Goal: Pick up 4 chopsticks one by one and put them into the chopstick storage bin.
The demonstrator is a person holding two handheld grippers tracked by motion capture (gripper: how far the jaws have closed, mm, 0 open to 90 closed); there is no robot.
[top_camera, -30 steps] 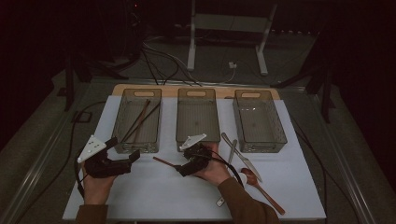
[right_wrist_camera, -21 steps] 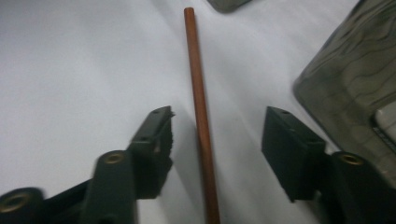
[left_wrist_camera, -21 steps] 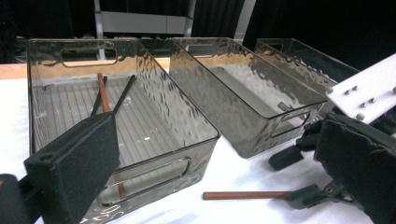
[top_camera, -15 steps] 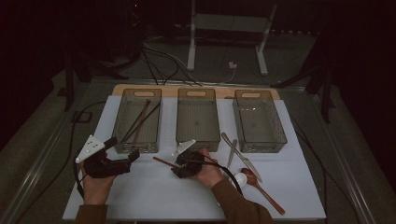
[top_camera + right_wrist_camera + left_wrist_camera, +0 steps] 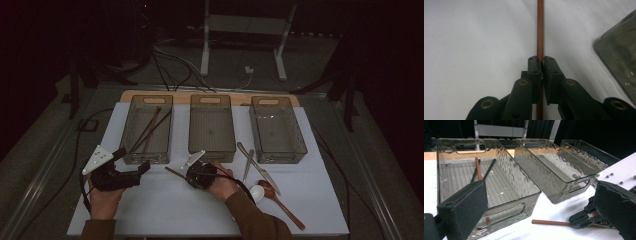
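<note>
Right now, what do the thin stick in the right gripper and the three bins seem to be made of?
The stick looks like wood, or perhaps bamboo: matte reddish-brown, even in colour, no shine. The right gripper is shut on it. The bins look like smoky transparent plastic: you can see through the rippled, glossy walls, with moulded handle slots.

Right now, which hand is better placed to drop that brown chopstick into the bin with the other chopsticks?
Probably the right: its tongs are shut on the chopstick. The left tongs are open and empty, though nearer the bin.
</note>
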